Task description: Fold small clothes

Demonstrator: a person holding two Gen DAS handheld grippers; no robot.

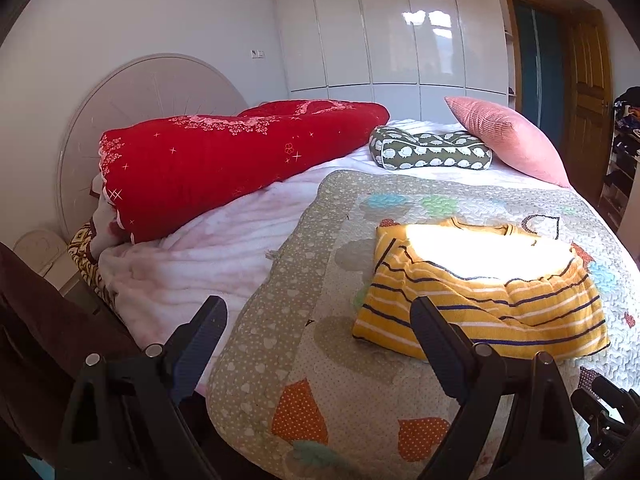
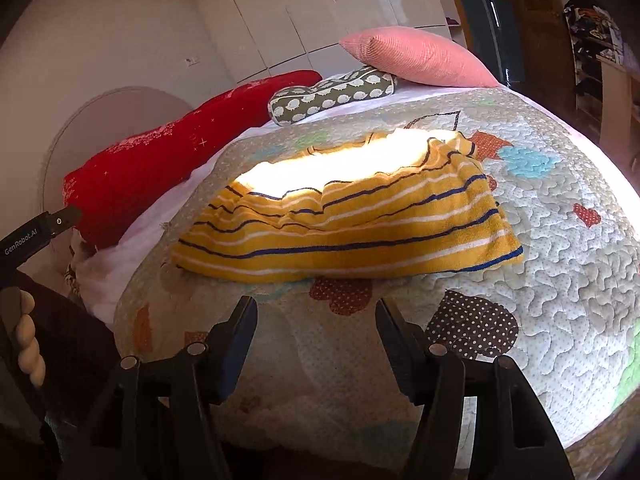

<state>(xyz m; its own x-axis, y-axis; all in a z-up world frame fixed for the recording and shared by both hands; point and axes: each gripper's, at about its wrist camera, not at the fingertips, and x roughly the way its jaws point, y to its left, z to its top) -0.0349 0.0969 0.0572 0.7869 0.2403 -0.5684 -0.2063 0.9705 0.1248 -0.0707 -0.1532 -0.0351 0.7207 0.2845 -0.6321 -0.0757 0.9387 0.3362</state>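
Yellow striped garment (image 2: 344, 236), one, lies folded on one quilt (image 2: 560, 280); both tools, left (image 1: 318, 322) and right (image 2: 316, 322), gape empty

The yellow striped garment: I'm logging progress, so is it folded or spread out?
Folded. The yellow striped garment lies as a compact doubled bundle on the quilt, layers stacked, no sleeves spread.

The bed (image 1: 224, 240) is covered by a white-pink blanket, with a patchwork quilt (image 1: 320, 280) spread over its near part. A folded yellow striped garment (image 1: 500, 312) lies on the quilt. A rolled red duvet (image 1: 224, 164), a green sheep-print pillow (image 1: 432, 152) and a pink cushion (image 1: 508, 136) lie farther back.
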